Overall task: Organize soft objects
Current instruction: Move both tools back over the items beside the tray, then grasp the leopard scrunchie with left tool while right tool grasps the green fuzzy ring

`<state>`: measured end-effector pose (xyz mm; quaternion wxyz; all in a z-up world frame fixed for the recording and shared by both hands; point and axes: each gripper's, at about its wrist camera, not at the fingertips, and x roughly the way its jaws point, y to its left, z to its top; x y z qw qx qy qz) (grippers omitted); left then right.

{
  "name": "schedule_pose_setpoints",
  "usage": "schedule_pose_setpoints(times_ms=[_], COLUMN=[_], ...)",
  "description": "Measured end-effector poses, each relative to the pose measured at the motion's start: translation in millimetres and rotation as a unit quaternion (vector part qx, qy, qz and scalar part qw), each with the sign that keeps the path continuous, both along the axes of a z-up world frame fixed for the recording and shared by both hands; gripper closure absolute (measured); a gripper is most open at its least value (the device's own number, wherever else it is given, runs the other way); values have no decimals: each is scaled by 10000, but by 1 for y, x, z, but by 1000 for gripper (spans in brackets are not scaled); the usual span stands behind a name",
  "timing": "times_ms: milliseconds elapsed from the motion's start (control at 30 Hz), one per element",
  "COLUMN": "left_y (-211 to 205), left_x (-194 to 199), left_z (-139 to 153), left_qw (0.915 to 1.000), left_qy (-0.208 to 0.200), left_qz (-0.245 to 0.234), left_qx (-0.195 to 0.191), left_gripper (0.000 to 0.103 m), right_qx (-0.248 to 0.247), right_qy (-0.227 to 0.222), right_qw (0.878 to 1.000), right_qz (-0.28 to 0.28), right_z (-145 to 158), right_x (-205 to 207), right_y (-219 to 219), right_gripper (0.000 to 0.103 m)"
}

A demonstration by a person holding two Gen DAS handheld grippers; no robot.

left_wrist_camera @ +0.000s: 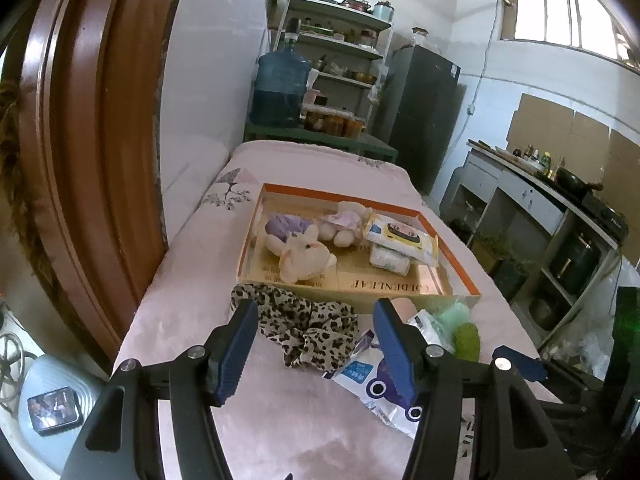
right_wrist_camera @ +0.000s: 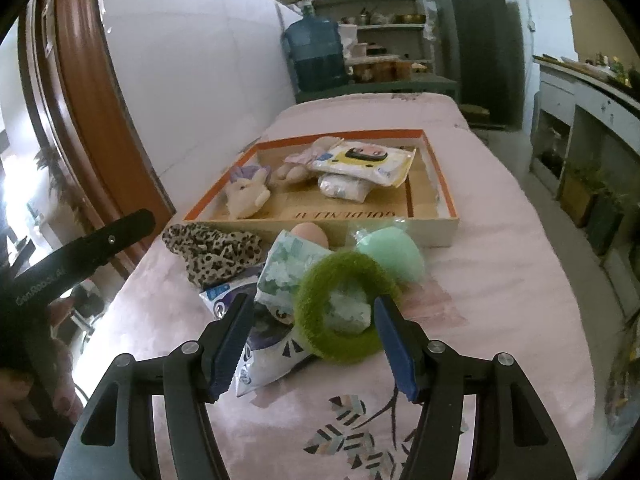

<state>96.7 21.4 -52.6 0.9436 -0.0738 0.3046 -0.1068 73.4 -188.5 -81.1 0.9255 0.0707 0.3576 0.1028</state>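
Note:
An orange-rimmed cardboard box (left_wrist_camera: 460,256) (right_wrist_camera: 448,196) lies on the pink bed and holds plush toys (left_wrist_camera: 306,254) (right_wrist_camera: 246,196) and wipe packs (left_wrist_camera: 402,238) (right_wrist_camera: 364,160). In front of it lie a leopard-print cloth (left_wrist_camera: 308,326) (right_wrist_camera: 216,252), a white-blue pack (left_wrist_camera: 372,384) (right_wrist_camera: 264,360), a pale green pack (right_wrist_camera: 286,272), a fuzzy green ring (right_wrist_camera: 340,308) (left_wrist_camera: 466,340), a mint sponge (right_wrist_camera: 394,254) and a peach ball (right_wrist_camera: 310,234). My left gripper (left_wrist_camera: 314,352) is open above the leopard cloth. My right gripper (right_wrist_camera: 314,344) is open, its jaws either side of the green ring's near edge.
A brown wooden door frame (left_wrist_camera: 88,140) stands left of the bed. A water jug (left_wrist_camera: 282,88), shelves (left_wrist_camera: 340,40) and a dark fridge (left_wrist_camera: 424,112) are behind the bed. A counter with cookware (left_wrist_camera: 560,200) runs along the right wall.

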Motion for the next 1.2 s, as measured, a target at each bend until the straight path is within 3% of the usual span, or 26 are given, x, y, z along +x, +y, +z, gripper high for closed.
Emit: schedule_pose_setpoints(times_ms=[400,933,967,1033,1100,1200], left_y=[-3,-3,-3,-3,-2,-3], left_x=[18,63,62,61,59,54], left_z=[-19,-76,-76,-75,-74,-69], left_qw=[9994,9899,9905,9908,9908,9923], left_qy=[356,1405,1357,1330,1314,1188], left_qz=[-44,149,150,48,21,-91], left_qx=[26,-147,-155,-243,-307,-353], left_gripper=[44,44,45,72,84,91], right_qx=[22,230,238,243,244,233], right_qy=[206,338,341,343,343,324], right_qw=[9995,9987,9986,9986,9986,9987], right_qz=[221,311,313,310,308,303], right_z=[-14,-22,-22,-22,-22,-21], right_x=[14,20,20,20,20,19], right_y=[9,5,6,6,6,6], right_gripper=[88,89,89,89,89,89])
